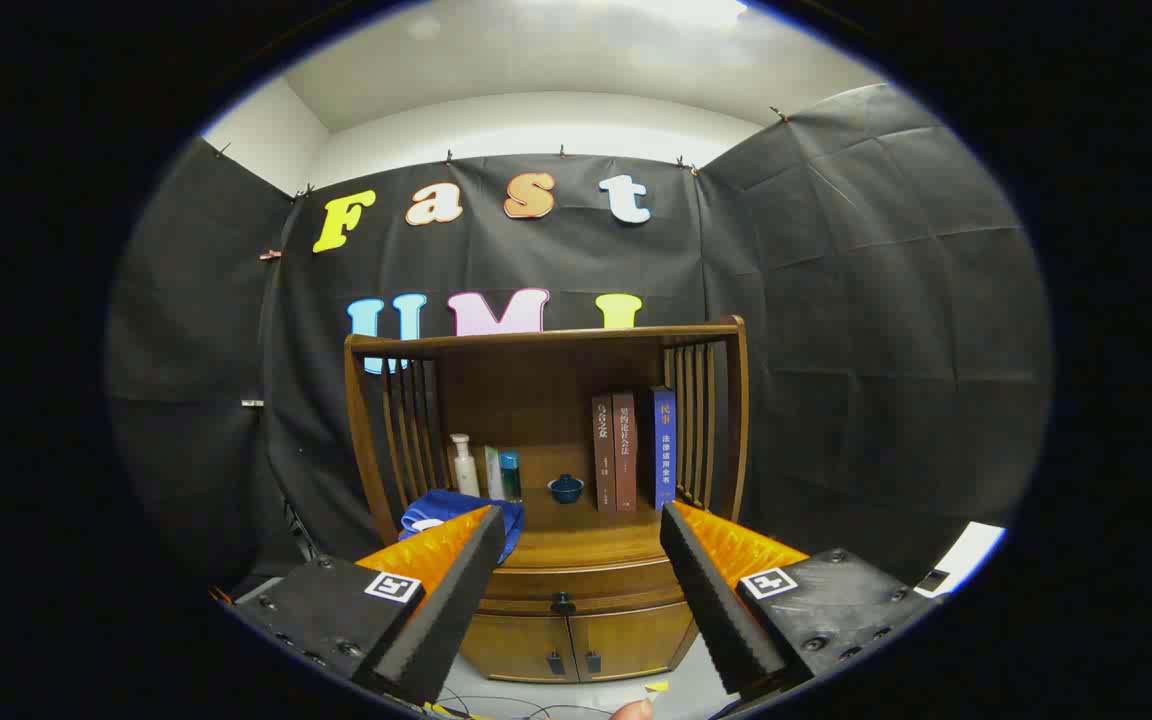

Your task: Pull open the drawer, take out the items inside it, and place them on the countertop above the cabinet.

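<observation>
Three books upright at the right of the cabinet shelf: spines carry vertical Chinese print, two brown and one blue, too small to read with confidence. Bottles at the left of that shelf have labels, also illegible. Only other signs are square black-and-white coded tags, one on each side block of the gripper in front of the cabinet (left tag, right tag), no letters or digits on them; fingers spread apart, gripping nothing.
</observation>
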### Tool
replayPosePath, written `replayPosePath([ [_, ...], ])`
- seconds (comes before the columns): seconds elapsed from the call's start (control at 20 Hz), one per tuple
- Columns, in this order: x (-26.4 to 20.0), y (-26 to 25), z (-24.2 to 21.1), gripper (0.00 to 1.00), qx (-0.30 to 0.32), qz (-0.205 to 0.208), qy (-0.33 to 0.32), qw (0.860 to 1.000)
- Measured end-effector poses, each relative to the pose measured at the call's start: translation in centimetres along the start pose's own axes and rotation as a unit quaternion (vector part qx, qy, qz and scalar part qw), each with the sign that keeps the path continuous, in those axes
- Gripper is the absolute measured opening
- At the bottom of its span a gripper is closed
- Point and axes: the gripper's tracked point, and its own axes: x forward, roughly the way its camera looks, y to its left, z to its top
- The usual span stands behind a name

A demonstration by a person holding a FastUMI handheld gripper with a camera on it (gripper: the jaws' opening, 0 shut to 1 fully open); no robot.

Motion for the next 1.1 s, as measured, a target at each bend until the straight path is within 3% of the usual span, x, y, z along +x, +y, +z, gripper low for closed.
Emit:
replayPosePath([
  [0.9, -0.2, 1.1, 0.2, 1.0, -0.004, 0.008, -0.003, 1.0],
  [1.1, 0.4, 2.3, -1.1, 1.0, -0.001, 0.028, -0.009, 1.0],
])
